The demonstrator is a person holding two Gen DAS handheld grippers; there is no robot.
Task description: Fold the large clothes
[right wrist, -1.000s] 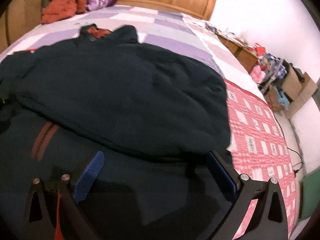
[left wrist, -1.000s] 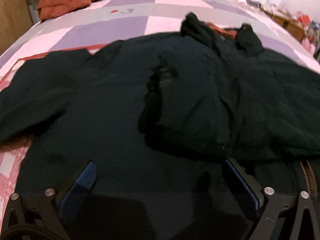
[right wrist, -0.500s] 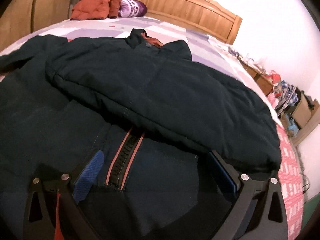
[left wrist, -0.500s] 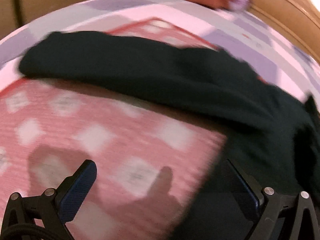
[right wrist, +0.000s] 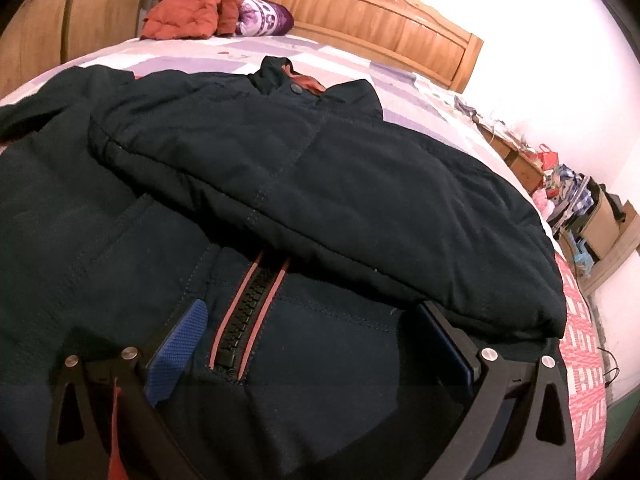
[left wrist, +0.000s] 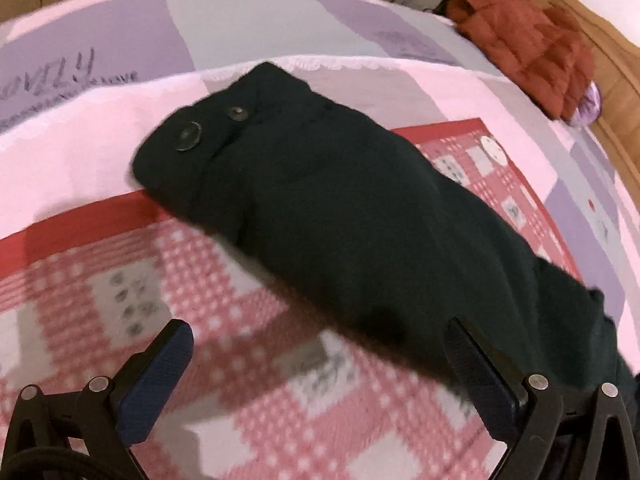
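Observation:
A large dark navy padded jacket lies on the bed, front up, with a black zipper edged in salmon. Its right sleeve is folded across the chest. Its left sleeve lies stretched out on the bedspread, with two buttons at the cuff. My left gripper is open and empty, hovering over the bedspread just in front of that sleeve. My right gripper is open and empty, low over the jacket's lower front near the zipper.
The bedspread is pink, purple and red checked. A rust-red puffy jacket and a purple pillow lie by the wooden headboard. Cluttered boxes and bags stand beside the bed on the right. A wooden wardrobe stands left.
My left gripper has swung left off the jacket's body to the outstretched left sleeve and come closer to its cuff. My right gripper has shifted left along the hem toward the zipper.

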